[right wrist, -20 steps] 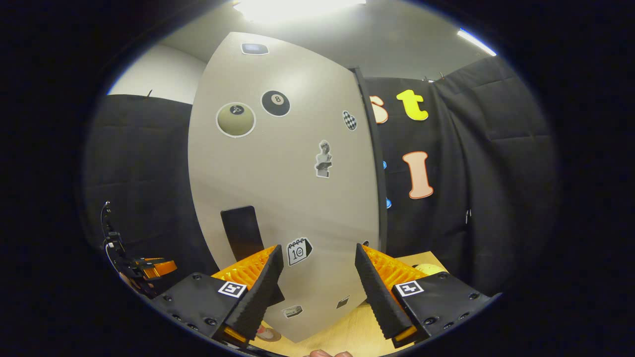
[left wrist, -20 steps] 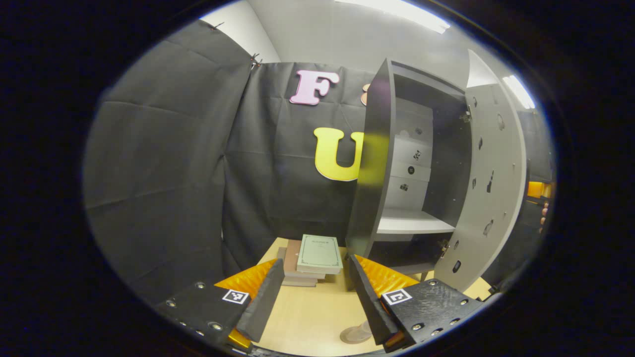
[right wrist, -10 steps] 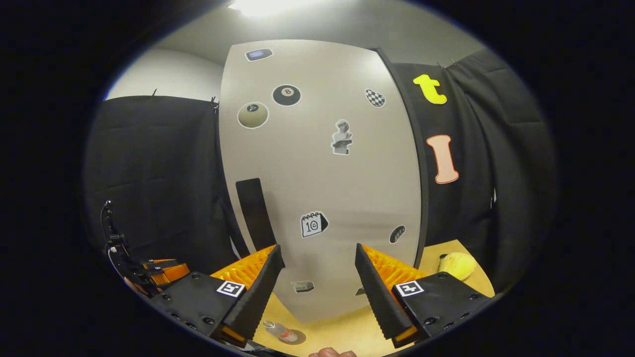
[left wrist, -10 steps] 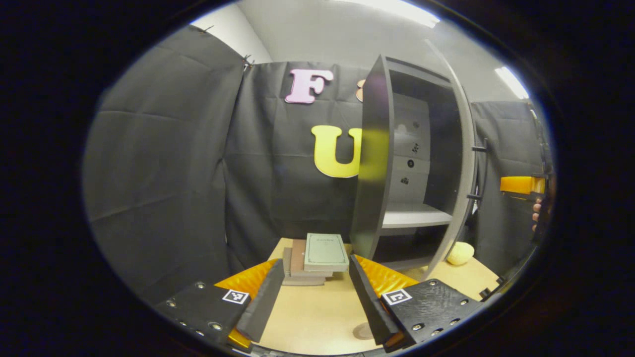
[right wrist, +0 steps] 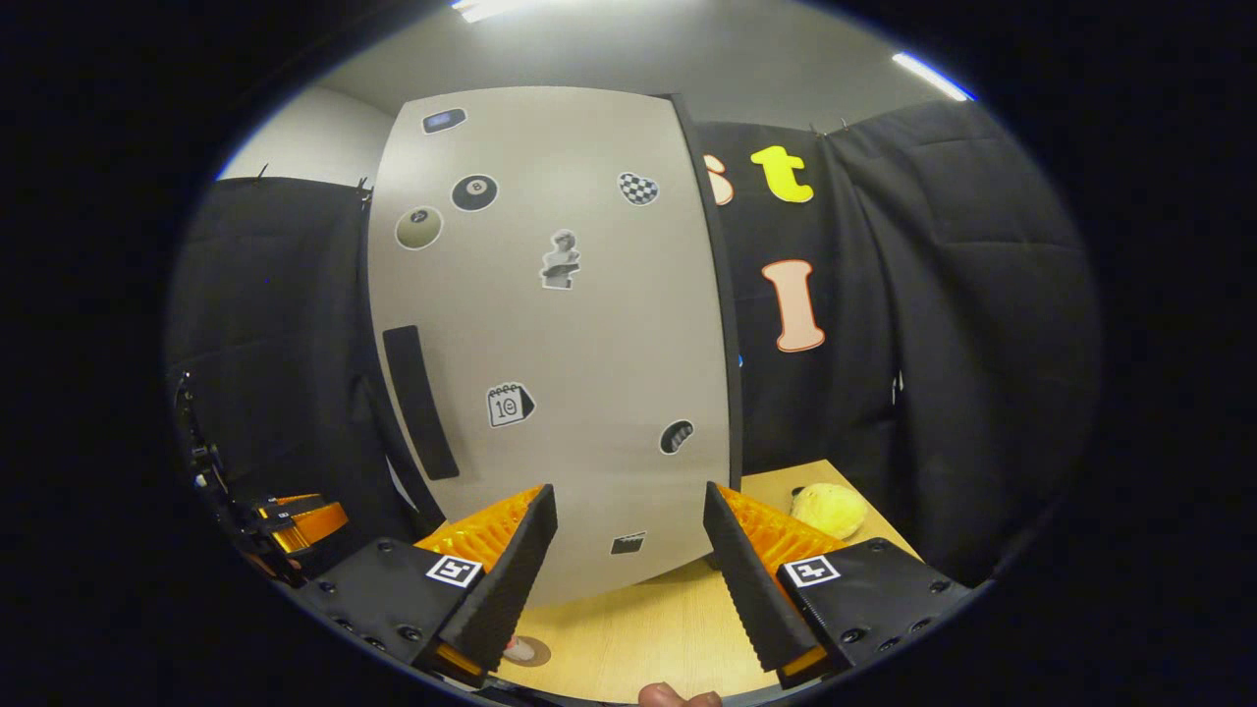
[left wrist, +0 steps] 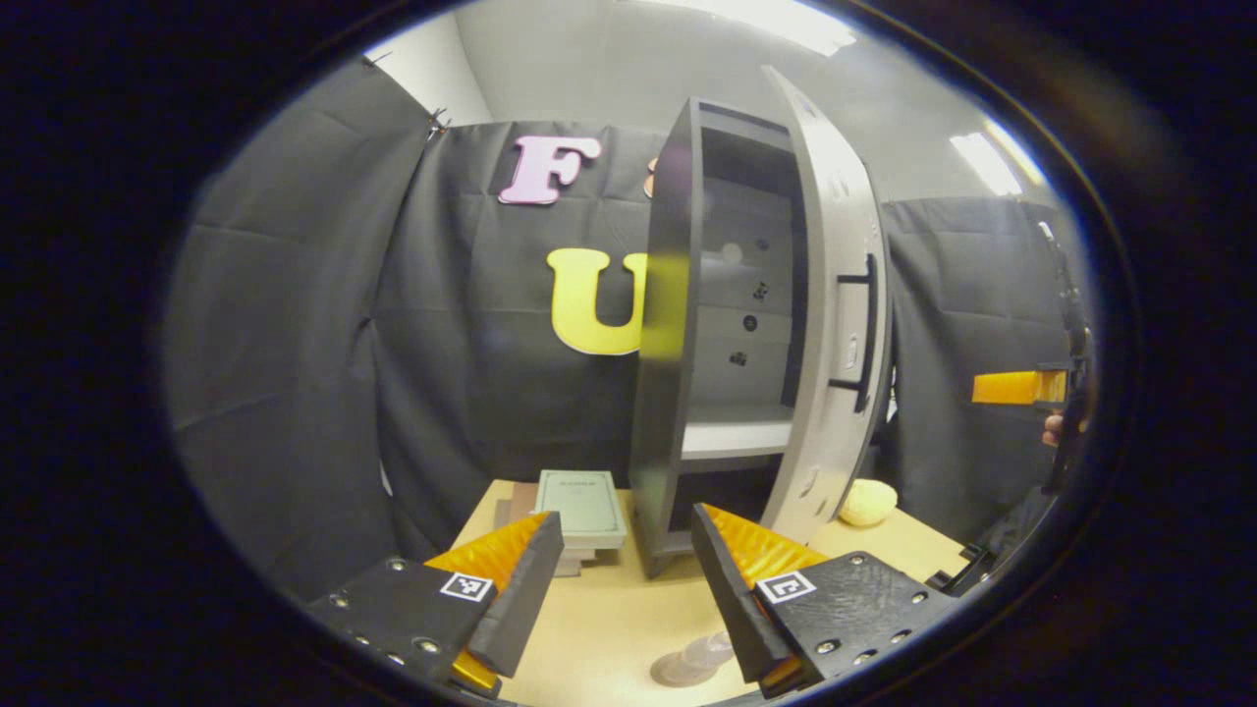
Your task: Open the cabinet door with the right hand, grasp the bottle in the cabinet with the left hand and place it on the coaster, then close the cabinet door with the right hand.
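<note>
Left gripper (left wrist: 617, 579) spread, empty, above table (left wrist: 609, 628); bottle (left wrist: 699, 656) on coaster (left wrist: 676, 672) by right finger; right gripper (right wrist: 628, 565) spread, empty, facing door (right wrist: 570, 324); door nearly shut on cabinet (left wrist: 678, 324), narrow gap open; books (left wrist: 574, 501) left of cabinet.

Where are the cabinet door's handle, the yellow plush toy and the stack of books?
door handle (right wrist: 419, 403), right gripper view, middle of the black bar on the door's front.
yellow plush toy (right wrist: 828, 510), right gripper view, middle of its rounded body.
stack of books (left wrist: 579, 498), left gripper view, cover of the top green book.
</note>
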The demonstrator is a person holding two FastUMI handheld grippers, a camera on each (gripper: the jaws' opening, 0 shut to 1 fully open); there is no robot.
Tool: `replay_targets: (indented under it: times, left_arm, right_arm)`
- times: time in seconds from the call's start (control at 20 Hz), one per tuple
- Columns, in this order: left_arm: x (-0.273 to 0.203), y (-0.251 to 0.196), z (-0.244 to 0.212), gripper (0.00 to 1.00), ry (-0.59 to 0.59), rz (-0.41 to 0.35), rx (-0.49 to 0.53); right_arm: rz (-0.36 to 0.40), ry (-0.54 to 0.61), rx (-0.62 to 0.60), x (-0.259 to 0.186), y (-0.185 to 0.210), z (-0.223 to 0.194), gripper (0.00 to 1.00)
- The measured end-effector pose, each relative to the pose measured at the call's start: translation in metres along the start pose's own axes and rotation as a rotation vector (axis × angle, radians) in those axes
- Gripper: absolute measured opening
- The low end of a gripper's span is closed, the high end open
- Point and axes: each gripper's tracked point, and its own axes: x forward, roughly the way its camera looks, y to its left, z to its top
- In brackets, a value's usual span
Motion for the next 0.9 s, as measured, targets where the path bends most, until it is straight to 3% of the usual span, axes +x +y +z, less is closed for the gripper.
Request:
replay_targets:
  times: [0.2,0.35,0.5,0.7,0.9]
  left_arm:
    - [0.005,-0.022,0.015,0.79,-0.043,0.045,0.023]
    - [0.002,-0.048,0.025,0.83,-0.075,0.074,-0.061]
    - [-0.004,-0.059,0.034,0.80,-0.105,0.148,-0.110]
    - [-0.010,-0.079,0.042,0.79,-0.121,0.243,-0.073]
    - [-0.002,-0.124,0.052,0.79,-0.150,0.218,-0.008]
  right_arm:
    - [-0.066,-0.061,-0.037,-0.013,-0.048,0.007,0.92]
    - [-0.059,-0.066,-0.058,-0.018,-0.076,0.009,0.96]
    - [-0.016,-0.049,-0.033,-0.022,-0.099,0.008,0.95]
    - [0.030,-0.042,-0.007,-0.017,-0.139,0.010,0.92]
    - [0.079,-0.060,-0.036,-0.010,-0.165,0.015,0.95]
